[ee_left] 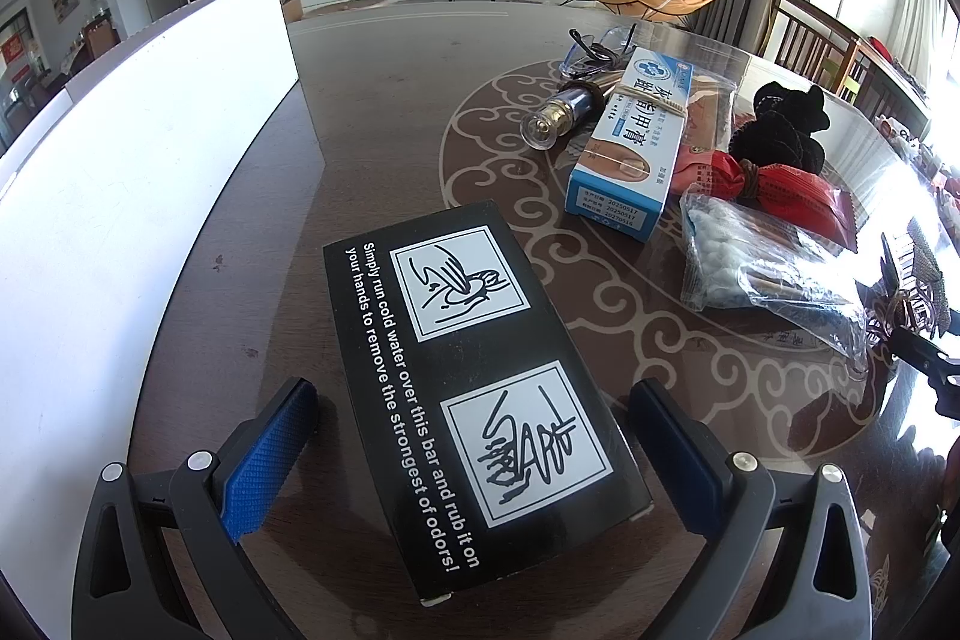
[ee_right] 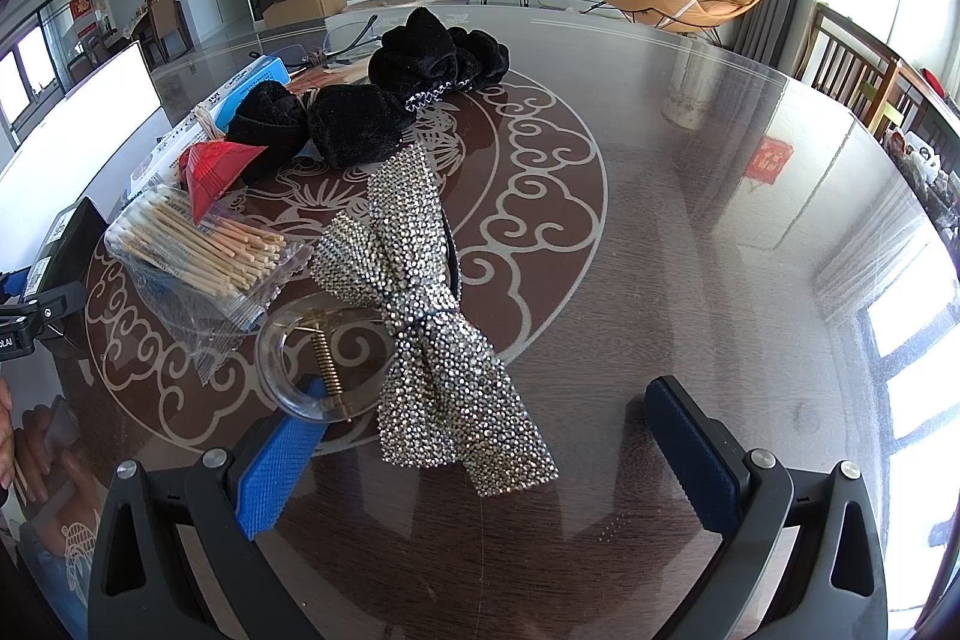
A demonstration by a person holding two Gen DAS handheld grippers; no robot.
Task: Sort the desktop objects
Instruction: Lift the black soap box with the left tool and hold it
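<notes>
The left gripper [ee_left: 474, 436] stood wide open with its blue pads on either side of the black box [ee_left: 480, 400], which lay flat on the dark table [ee_left: 372, 100] between the fingers, neither pad yet touching it. The box looked like stiff, light cardboard with smooth printed faces, so a squeeze across its long sides near the middle would probably hold without crushing it. The right gripper [ee_right: 486, 436] was likewise open, its fingers flanking the rhinestone bow clip [ee_right: 432, 316] resting on the table. That piece seemed awkward: the studded fabric tails soft and floppy, the clear ring and brass spring hard and possibly slippery, so the knotted centre appeared the firmest place to pinch. Beyond lay a crinkly bag of cotton swabs [ee_right: 198, 250], a red packet [ee_right: 210, 172], the blue-and-white carton [ee_left: 624, 148] and soft black plush pieces [ee_right: 432, 58].
</notes>
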